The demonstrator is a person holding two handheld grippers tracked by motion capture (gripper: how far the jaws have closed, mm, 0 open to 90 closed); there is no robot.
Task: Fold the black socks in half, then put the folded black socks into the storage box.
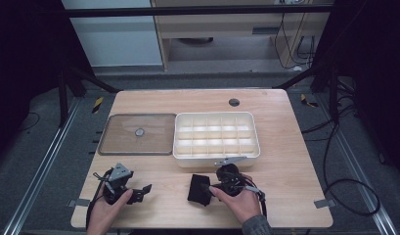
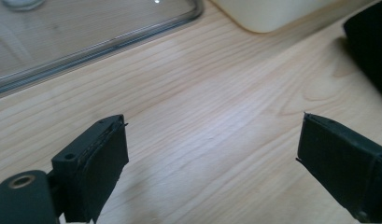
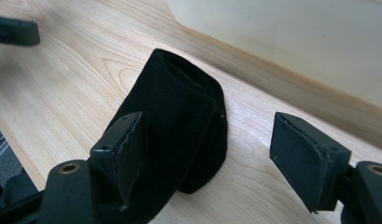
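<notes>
The right gripper stands wide open, gripping nothing, its jaws straddling a folded black cloth lying on the pale wooden table. The left gripper, equally open and empty, rests nearby. Beyond sit a white compartmented plastic box and its clear lid, then grey floor.

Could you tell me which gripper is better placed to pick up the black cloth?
The right gripper. Its open jaws already straddle the black cloth, one jaw against it. The left gripper is open over bare table, with the cloth off to its side.
</notes>
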